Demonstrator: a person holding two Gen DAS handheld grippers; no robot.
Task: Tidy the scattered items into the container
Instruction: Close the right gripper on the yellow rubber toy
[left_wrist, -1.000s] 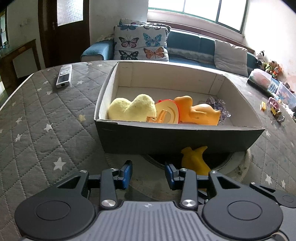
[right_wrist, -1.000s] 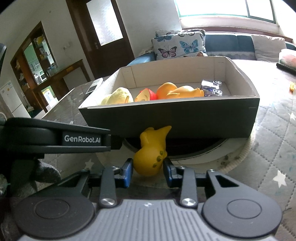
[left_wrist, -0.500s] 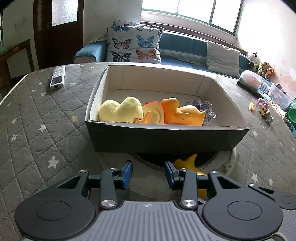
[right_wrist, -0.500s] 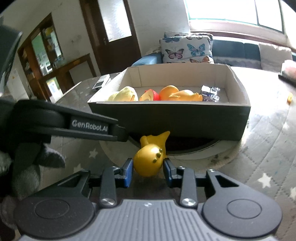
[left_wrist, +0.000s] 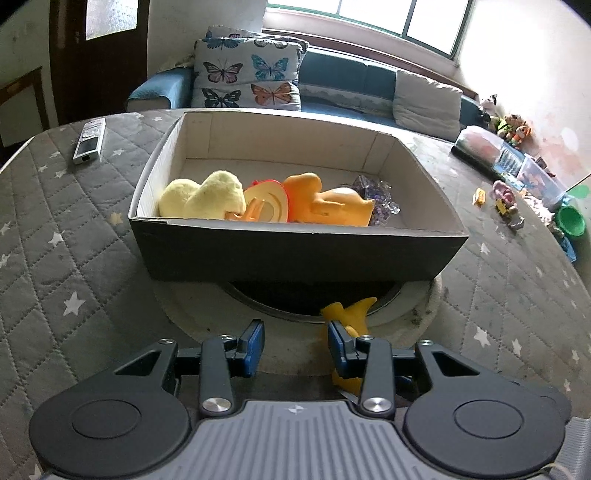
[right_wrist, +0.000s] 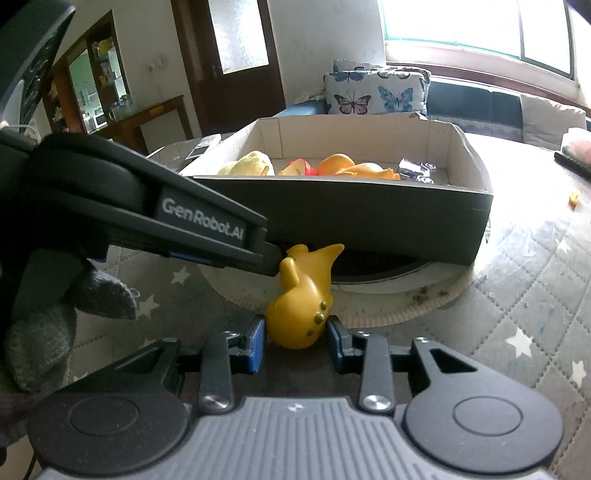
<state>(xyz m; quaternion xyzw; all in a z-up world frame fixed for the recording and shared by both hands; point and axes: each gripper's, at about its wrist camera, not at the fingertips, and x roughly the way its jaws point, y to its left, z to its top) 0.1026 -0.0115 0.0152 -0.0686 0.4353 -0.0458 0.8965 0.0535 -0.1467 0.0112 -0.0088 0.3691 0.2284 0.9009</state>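
left gripper (left_wrist: 295, 341) jaws apart, empty | yellow toy (left_wrist: 349, 317) at 1 o'clock | box (left_wrist: 295, 251) at 12 o'clock, toys inside

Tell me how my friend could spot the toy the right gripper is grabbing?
Find the big cardboard box on the starry grey quilt. Just in front of its dark wall lies a yellow rubber toy, between the right gripper fingers. It is the only toy outside the box; the orange duck is inside.

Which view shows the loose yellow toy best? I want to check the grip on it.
The right wrist view: the yellow toy sits whole between the right gripper jaws, its pointed end toward the box. The left wrist view shows only parts of it behind the empty left gripper.
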